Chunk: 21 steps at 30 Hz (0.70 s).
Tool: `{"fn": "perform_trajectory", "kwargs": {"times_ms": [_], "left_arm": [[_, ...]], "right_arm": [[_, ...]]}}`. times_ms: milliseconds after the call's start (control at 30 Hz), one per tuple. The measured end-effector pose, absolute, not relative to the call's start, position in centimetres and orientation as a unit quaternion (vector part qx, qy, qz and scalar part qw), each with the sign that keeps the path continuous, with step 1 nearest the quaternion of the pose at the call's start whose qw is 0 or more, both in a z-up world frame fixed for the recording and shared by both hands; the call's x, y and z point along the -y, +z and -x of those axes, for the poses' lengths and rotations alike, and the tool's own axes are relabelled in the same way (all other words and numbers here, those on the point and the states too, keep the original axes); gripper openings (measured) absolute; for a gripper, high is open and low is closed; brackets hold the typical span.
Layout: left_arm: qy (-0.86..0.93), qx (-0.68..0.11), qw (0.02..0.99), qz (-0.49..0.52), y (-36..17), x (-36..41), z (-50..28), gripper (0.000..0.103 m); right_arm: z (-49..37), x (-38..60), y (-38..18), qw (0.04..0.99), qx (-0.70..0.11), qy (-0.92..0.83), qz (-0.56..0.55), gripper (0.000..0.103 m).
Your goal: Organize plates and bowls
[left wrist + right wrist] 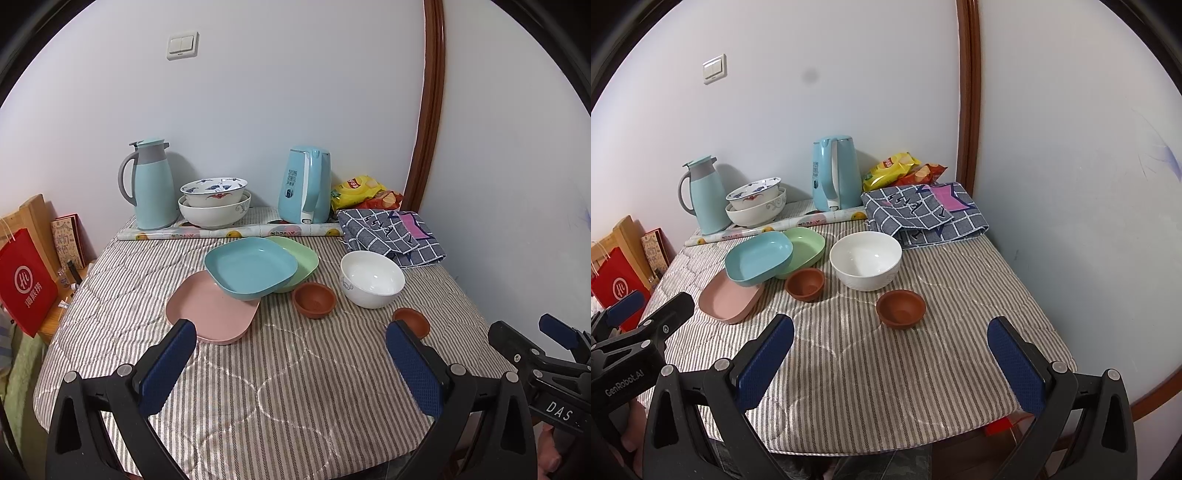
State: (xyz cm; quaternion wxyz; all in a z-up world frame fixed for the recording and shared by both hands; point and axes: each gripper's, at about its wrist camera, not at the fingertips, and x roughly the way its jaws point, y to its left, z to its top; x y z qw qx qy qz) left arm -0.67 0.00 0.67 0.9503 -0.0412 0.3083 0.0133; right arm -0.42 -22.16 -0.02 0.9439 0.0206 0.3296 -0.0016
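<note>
Your left gripper (291, 341) hangs over the near part of the striped table (258, 387), jaws spread wide with nothing between them. Your right gripper (890, 338) does the same, claw wide and empty, above the same cloth.

Take the white bowl (865, 261) as your landmark. It sits upright at mid-table. Just left of it is 1 small brown bowl (805, 284), close but apart. A 2nd brown bowl (900, 308) rests nearer to you than the white bowl, slightly right, between your right gripper's blue pads (764, 365) in the right wrist view.

Further left of the white bowl, 3 square plates overlap: the blue plate (759, 258) sits tilted on top, its back edge over the green plate (807, 245), its front edge over the pink plate (729, 299), which lies nearest you.

Behind the white bowl, a folded checked cloth (923, 218) lies against the right wall, with snack bags (901, 168) behind it. Back-left of the white bowl, by the wall, stands a blue kettle (836, 171); left of that, 2 stacked bowls (755, 205), the patterned one nested in the plain one, then a blue thermos jug (705, 194). A patterned roll (775, 225) lies in front of them.

In the left wrist view, the pink plate's near edge shows just past your left pad (168, 369).
</note>
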Motion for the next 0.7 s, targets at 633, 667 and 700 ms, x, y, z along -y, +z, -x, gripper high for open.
{"fn": "perform_trajectory", "kwargs": {"times_ms": [633, 667, 700], "left_arm": [[0.007, -0.327, 0.943, 0.053, -0.1, -1.5, -2.2, 0.103], [0.007, -0.33, 0.942, 0.055, -0.2, -1.7, -2.6, 0.103], [0.007, -0.332, 0.942, 0.057, -0.3, -1.8, -3.0, 0.103]], "right_arm": [[-2.5, 21.7, -1.1, 0.936, -0.349, 0.006, -0.032, 0.103], [-2.8, 21.6, -1.2, 0.936, -0.35, 0.006, -0.025, 0.103], [-3.0, 21.3, -1.3, 0.936, -0.352, 0.005, -0.019, 0.103]]}}
